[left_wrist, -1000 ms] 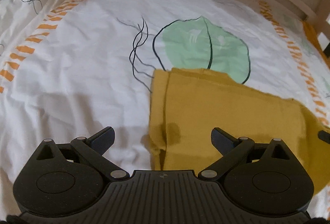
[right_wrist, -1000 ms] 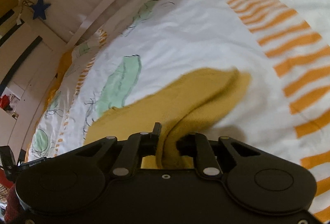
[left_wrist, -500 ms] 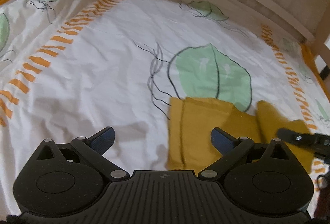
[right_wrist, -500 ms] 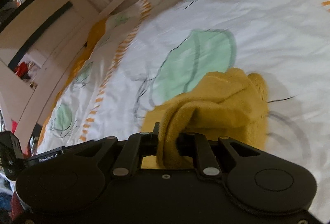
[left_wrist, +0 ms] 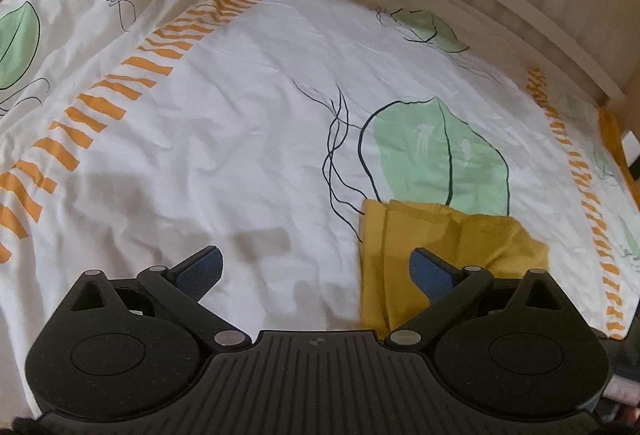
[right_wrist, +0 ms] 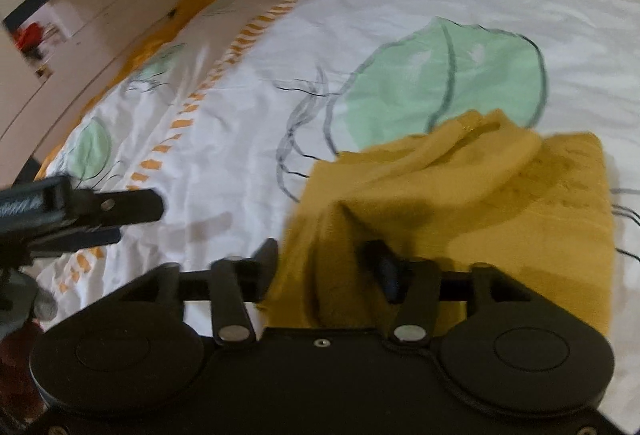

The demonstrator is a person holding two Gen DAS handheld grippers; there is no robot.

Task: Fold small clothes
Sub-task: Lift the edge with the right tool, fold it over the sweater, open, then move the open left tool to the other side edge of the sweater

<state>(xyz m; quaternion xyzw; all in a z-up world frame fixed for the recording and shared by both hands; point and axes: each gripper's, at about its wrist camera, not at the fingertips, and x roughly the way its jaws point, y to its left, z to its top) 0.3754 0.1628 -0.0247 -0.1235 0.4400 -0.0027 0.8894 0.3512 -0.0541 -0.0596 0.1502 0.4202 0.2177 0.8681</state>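
Release is the step in hand, judged from how things lie. Nearest in the right wrist view, the right gripper (right_wrist: 324, 263) has its jaws opening, with a raised fold of the mustard garment (right_wrist: 472, 203) standing between them; the pads look to be coming off the cloth rather than pinching it. To do this well, the jaws should part fully before the hand draws away, so the folded flap drops flat onto the layer beneath and is not dragged back open.

Left of it, the left gripper (left_wrist: 316, 269) hangs wide open above the bedsheet (left_wrist: 224, 139) with nothing between its blue pads (left_wrist: 200, 269); its right pad sits over the near left part of the garment (left_wrist: 436, 243) without clearly touching it. It seems well placed to press the crease down.

Farther off, the garment lies as a doubled rectangle on the sheet, its far edge overlapping the large green leaf print (left_wrist: 436, 151). The top layer is bunched in the middle in the right view, so smoothing toward the far edge would likely help.
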